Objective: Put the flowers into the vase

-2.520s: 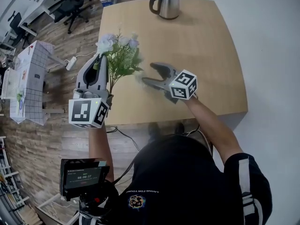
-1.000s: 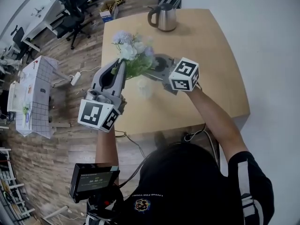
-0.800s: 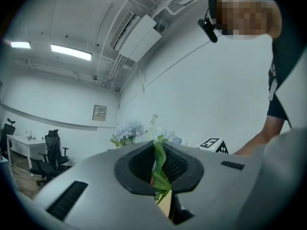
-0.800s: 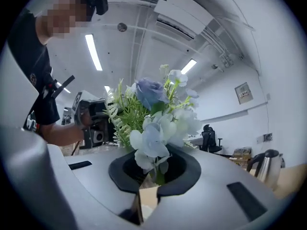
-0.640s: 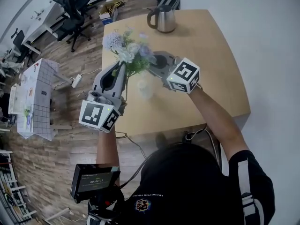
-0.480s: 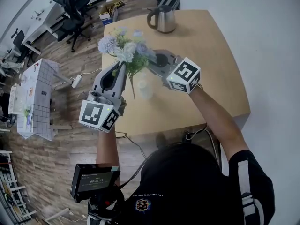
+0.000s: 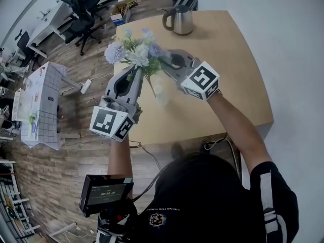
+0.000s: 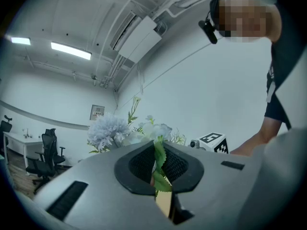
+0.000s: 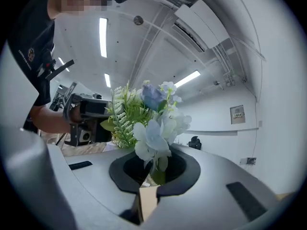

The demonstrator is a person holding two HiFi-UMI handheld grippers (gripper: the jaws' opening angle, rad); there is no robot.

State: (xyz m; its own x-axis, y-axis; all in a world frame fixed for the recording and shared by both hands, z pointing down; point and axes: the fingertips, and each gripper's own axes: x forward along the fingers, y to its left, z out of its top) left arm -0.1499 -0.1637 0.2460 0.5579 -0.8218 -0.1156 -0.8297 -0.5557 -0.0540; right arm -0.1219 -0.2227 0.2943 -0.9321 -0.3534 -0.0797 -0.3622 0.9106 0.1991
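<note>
The bunch of artificial flowers, pale blue and white blooms with green leaves, is held up above the wooden table. My left gripper is shut on its stems from the left, with a green leaf pinched between the jaws. From the right, my right gripper is shut on the same bunch, and blooms stand just over its jaws. A thin stem hangs down toward the clear glass vase standing on the table below. Each gripper view shows the other gripper: right gripper, left gripper.
A steel kettle stands at the table's far edge. Office chairs and a white gridded table are on the wooden floor to the left. A small screen hangs at the person's waist.
The right gripper has shut on the flowers and risen a little, rolling as it went. The bunch now sits higher, its stem end lifted above the vase. The left gripper held still.
</note>
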